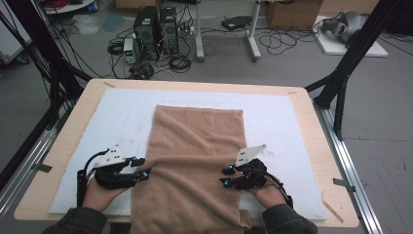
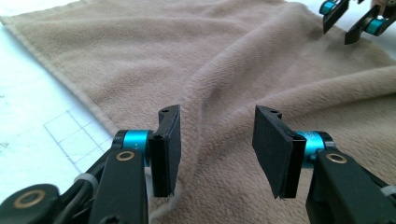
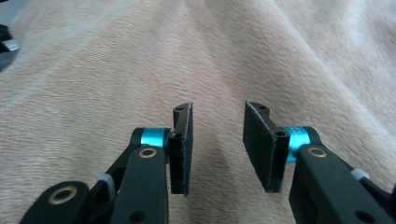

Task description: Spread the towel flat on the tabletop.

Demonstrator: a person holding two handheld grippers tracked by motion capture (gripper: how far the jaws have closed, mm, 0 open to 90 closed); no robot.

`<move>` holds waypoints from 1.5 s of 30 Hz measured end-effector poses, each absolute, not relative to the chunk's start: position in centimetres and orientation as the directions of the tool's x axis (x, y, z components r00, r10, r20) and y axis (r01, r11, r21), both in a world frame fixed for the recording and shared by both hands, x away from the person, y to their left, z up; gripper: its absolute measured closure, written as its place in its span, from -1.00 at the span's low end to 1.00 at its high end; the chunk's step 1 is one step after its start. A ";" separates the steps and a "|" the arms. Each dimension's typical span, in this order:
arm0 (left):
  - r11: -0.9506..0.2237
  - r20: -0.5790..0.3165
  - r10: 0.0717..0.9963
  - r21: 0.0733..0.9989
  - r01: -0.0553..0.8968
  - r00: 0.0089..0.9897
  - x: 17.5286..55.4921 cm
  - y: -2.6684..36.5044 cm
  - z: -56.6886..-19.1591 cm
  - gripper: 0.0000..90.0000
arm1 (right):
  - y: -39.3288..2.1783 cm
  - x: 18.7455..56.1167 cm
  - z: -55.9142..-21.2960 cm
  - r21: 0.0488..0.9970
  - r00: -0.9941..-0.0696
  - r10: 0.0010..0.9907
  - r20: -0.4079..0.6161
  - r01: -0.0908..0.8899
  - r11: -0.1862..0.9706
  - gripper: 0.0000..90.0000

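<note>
Left gripper (image 1: 142,168) at 7 o'clock in the high view, pointing toward 3 o'clock, fingers (image 2: 166,149) parted with a clear gap. Right gripper (image 1: 227,176) at 5 o'clock, pointing toward 9 o'clock, fingers (image 3: 181,149) likewise apart, nothing pinched. Both forearms entering from 6 o'clock, hands wrapped around the gripper bodies.

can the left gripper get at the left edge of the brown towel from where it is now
Probably yes. The left gripper sits at the brown towel's left edge, jaws apart over a raised fold, nothing between; the right gripper is across the towel.
</note>
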State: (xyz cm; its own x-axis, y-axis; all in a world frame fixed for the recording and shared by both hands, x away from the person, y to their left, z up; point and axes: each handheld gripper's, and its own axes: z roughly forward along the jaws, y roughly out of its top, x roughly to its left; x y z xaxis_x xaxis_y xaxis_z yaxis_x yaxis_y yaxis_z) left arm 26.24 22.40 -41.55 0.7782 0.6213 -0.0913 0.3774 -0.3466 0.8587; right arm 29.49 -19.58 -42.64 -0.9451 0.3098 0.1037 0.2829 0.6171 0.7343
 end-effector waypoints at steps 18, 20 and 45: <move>-0.524 -0.071 0.471 0.779 0.344 0.879 25.3 20.8 -44.8 0.58 | -20.2 28.7 -44.1 0.694 -0.944 0.323 0.072 0.280 0.664 0.88; -0.528 -0.078 0.463 0.776 0.345 0.883 25.2 20.7 -44.8 0.85 | -20.2 28.7 -44.0 0.689 -0.945 0.318 0.072 0.277 0.669 0.91; -0.574 -0.097 0.349 0.764 0.294 0.932 23.7 20.7 -44.5 0.96 | -20.5 25.7 -44.1 0.697 -0.959 0.258 0.117 0.264 0.666 0.96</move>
